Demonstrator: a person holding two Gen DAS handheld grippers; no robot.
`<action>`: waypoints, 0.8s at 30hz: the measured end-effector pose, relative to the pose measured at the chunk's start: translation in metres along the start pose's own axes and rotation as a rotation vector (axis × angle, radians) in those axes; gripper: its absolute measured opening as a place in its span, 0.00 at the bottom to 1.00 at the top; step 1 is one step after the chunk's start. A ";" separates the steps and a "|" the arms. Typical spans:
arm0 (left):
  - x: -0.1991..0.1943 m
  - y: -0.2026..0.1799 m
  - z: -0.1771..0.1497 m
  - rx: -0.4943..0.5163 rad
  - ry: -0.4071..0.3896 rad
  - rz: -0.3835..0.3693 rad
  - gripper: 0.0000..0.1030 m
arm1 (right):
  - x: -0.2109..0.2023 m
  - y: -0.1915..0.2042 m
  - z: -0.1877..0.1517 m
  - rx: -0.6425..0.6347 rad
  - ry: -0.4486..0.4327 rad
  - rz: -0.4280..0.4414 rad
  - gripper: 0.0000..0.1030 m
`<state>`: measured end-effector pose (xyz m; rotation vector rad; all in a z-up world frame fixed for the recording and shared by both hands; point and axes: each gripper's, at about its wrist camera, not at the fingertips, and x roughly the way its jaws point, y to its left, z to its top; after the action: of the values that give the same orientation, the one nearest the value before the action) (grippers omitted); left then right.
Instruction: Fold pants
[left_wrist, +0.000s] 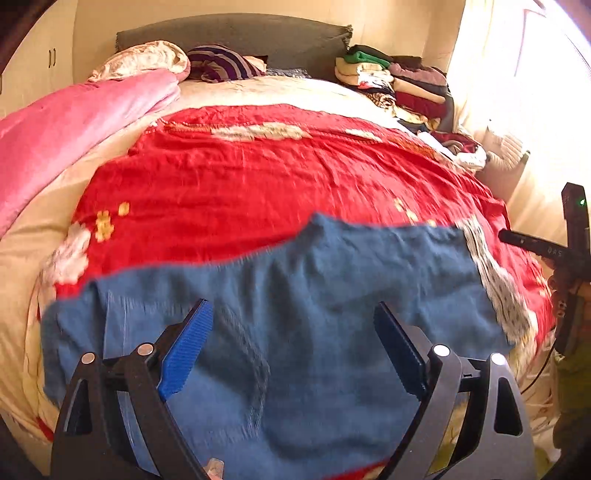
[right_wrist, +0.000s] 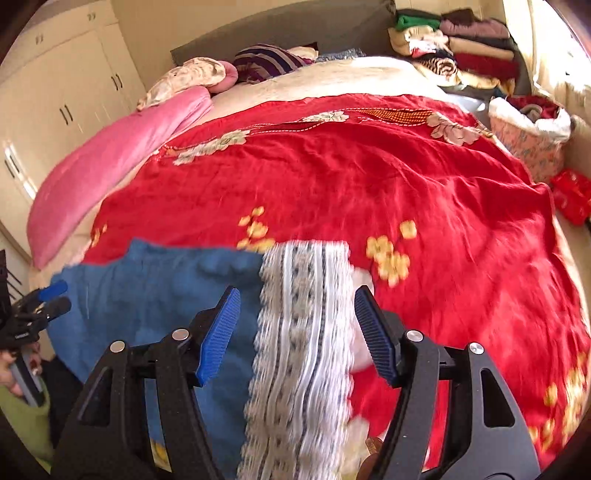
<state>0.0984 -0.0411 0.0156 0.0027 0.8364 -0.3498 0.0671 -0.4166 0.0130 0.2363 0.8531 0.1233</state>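
Two grippers, both yours, hang over the bed (left_wrist: 229, 92). Left gripper (left_wrist: 293, 347): jaws spread wide, nothing between them, blue cloth below. Pants (left_wrist: 314, 295) lie flat on the red blanket (left_wrist: 277, 173), low in the frame, long axis running left to right, patterned waistband (right_wrist: 303, 332) at the right end. Right gripper (right_wrist: 297, 332): jaws apart astride that waistband, pads not pressing it. You appear between folds, I judge. Next move likely calls for pinching one end with both grippers and carrying it across to the other.
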 end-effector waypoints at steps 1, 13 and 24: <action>0.005 0.001 0.009 -0.004 -0.003 -0.001 0.86 | 0.010 -0.006 0.008 0.012 0.013 0.006 0.56; 0.104 0.006 0.060 -0.065 0.134 -0.083 0.86 | 0.083 -0.036 0.012 0.063 0.124 0.119 0.48; 0.118 -0.005 0.053 -0.134 0.151 -0.240 0.09 | 0.061 -0.034 0.008 0.059 0.028 0.287 0.14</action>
<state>0.2082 -0.0894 -0.0339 -0.1993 1.0117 -0.5237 0.1135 -0.4385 -0.0350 0.4130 0.8475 0.3701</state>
